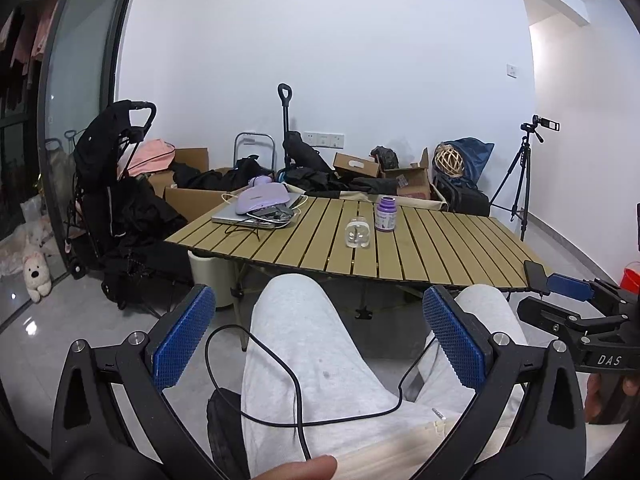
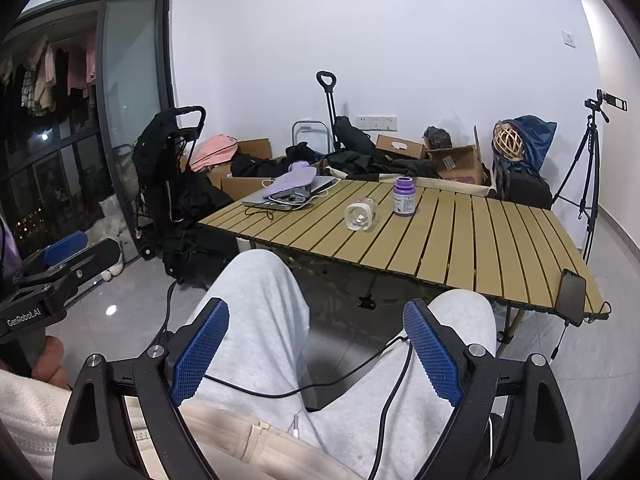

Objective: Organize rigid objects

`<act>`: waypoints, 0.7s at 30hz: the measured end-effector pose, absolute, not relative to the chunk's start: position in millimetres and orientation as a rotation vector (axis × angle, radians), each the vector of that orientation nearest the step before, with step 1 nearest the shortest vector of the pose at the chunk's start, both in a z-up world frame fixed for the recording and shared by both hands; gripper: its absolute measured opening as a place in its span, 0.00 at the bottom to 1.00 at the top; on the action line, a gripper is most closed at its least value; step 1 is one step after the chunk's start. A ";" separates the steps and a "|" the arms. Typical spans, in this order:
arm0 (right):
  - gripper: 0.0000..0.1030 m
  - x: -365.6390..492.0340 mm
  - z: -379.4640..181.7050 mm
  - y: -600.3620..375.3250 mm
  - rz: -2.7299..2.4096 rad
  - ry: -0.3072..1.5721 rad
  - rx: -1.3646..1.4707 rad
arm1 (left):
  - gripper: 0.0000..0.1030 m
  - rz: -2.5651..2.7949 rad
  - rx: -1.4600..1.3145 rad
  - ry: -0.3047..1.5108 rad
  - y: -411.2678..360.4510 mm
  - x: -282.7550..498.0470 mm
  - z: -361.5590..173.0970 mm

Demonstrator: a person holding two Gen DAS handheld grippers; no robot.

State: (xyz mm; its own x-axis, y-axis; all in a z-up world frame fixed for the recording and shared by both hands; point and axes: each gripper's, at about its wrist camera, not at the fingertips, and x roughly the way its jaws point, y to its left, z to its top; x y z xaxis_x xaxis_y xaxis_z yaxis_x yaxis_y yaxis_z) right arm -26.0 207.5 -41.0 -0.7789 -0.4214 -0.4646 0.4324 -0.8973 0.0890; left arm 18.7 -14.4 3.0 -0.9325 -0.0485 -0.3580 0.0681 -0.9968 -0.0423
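A purple bottle with a purple cap [image 1: 385, 214] [image 2: 403, 196] stands upright on the slatted wooden table [image 1: 440, 248] [image 2: 460, 236]. A clear glass jar [image 1: 357, 233] [image 2: 361, 214] lies on its side just left of it. My left gripper [image 1: 320, 332] is open and empty, held low over the person's knees, well short of the table. My right gripper [image 2: 316, 344] is open and empty too, also above the knees. The right gripper shows at the right edge of the left wrist view [image 1: 580, 304].
A laptop [image 1: 256, 216] [image 2: 288, 194] with a lilac pouch, cables and a small device on it lies at the table's far left. A black phone [image 1: 536, 274] [image 2: 572, 292] lies at the near right corner. Stroller, boxes, bags and a tripod [image 1: 520, 180] stand around.
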 end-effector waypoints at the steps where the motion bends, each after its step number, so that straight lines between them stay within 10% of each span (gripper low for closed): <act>1: 0.90 -26.1 -41.0 207.6 -2.599 0.031 0.671 | 1.00 -3.030 0.560 0.084 -14.4 18.7 2.8; 21: 0.90 -23.8 -40.2 205.6 -2.599 0.032 0.672 | 1.00 -3.032 0.560 0.083 -15.4 18.6 2.5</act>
State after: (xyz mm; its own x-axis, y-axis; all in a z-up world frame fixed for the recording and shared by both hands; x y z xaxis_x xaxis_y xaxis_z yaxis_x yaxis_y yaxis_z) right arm -23.8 205.6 -40.2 -0.7787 -0.4215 -0.4648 0.4328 -0.8971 0.0885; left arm 18.6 -15.4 2.5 -0.9326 -0.0470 -0.3580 0.0664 -0.9969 -0.0421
